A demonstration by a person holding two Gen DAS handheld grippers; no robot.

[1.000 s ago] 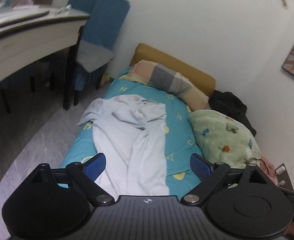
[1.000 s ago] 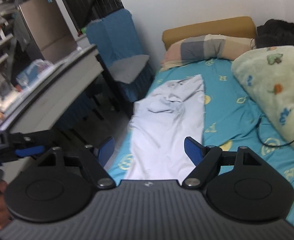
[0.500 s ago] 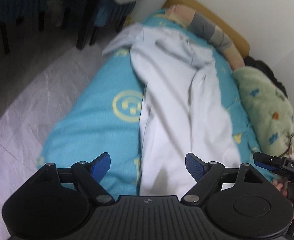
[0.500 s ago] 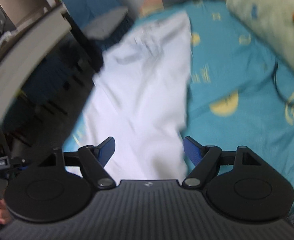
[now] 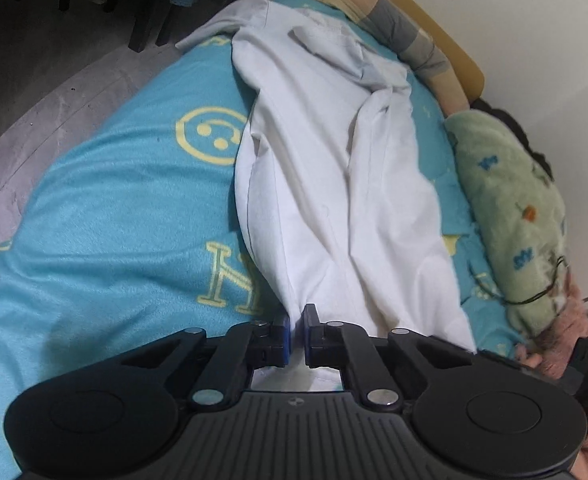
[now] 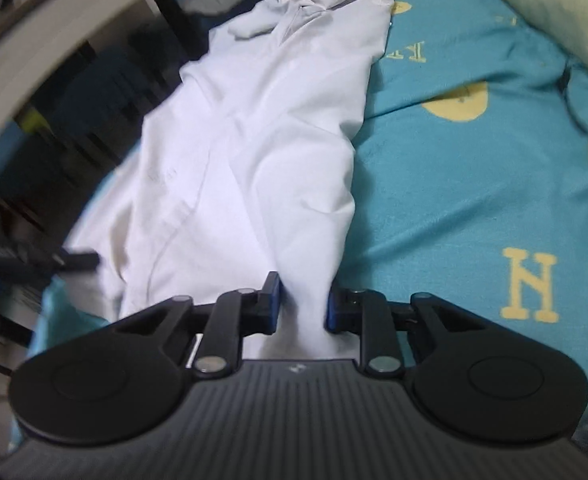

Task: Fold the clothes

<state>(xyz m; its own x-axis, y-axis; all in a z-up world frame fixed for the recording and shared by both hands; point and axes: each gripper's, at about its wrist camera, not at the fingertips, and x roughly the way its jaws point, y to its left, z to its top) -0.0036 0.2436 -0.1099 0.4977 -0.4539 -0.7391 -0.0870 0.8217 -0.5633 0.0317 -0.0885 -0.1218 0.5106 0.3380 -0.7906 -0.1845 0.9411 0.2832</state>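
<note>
A white garment (image 5: pixel 334 160) lies lengthwise along a turquoise bed sheet (image 5: pixel 113 220), collar end toward the pillow. My left gripper (image 5: pixel 297 330) is down at its near hem, shut on a pinch of the white cloth. In the right wrist view the same white garment (image 6: pixel 253 140) runs away from me. My right gripper (image 6: pixel 302 308) is at the hem's other corner. Its jaws are closing, with a bunched fold of the cloth filling the gap between both pads.
A green fleece blanket (image 5: pixel 514 208) lies along the bed's right side, and a striped pillow (image 5: pixel 406 36) rests against the tan headboard (image 5: pixel 450 40). A black cable (image 6: pixel 574 100) crosses the sheet (image 6: pixel 454 200). Chair legs (image 5: pixel 145 28) and a table edge (image 6: pixel 53 32) stand left of the bed.
Both grippers dropped from above the bed down to the garment's near hem. Both went from wide open to closed on the white cloth.
</note>
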